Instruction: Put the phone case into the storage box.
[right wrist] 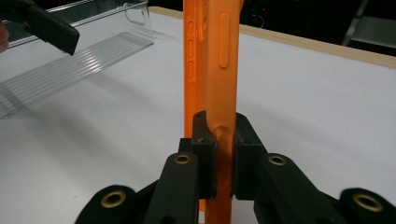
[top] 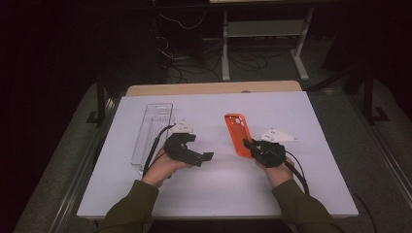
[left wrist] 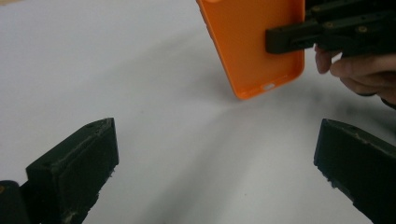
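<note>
Orange phone case pinched above the white table

The right gripper clamps its edge; the case's top is cut off there. The left gripper gapes empty near a clear tray.

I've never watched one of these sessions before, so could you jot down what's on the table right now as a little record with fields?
Surface: white table
Held item: orange phone case
Right gripper: shut on the case's edge, holding it lifted off the table
Left gripper: open, nothing between its jaws, facing the case
Other item: clear plastic tray, lying flat at the table's left
Contact: left gripper and case apart
</note>
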A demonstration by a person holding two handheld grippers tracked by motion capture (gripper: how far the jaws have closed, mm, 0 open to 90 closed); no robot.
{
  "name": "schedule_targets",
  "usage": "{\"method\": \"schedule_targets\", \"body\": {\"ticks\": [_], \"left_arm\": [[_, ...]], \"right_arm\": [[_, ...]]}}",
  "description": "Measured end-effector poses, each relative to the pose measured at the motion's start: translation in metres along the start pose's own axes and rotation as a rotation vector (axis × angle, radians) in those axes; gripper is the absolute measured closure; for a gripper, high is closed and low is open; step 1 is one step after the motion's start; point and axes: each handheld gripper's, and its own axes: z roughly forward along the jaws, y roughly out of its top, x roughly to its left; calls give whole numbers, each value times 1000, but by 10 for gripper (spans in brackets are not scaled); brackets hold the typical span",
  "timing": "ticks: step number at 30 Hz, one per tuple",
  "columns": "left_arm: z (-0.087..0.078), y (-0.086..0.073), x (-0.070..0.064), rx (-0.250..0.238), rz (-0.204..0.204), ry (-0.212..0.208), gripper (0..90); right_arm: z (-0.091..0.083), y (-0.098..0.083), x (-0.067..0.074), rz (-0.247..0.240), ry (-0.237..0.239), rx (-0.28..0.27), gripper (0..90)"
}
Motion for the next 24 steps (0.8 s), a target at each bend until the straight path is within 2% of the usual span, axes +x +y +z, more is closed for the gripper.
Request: {"method": "schedule_targets", "body": {"ticks": [3, 4, 5, 7, 10, 12, 19, 20, 24], "left_arm": [[-1, 2, 2, -8, 5, 12, 0], [-1, 2, 1, -5, -8, 12, 0], [-1, 3, 2, -9, 1, 14, 0], [0, 4, 1, -20, -11, 19, 0], [1, 8, 0, -19, -5, 24, 0], [2, 10, 0, -22, -6, 24, 0], [7, 21, 1, -32, -2, 27, 0], [7, 23, 2, -37, 2, 30, 0], [9, 30, 5, -49, -6, 32, 0]], "right_arm": [[1, 1, 3, 13, 0, -5, 805], [1, 1, 4, 14, 0, -6, 805], [1, 1, 3, -3, -5, -12, 806], [2, 2, 4, 7, -3, -15, 805], [2, 2, 6, 24, -4, -14, 805], [3, 3, 6, 14, -10, -16, 805], [5, 6, 8, 45, -9, -23, 805], [7, 6, 8, 30, -13, -29, 805], [11, 9, 8, 32, -20, -39, 805]]}}
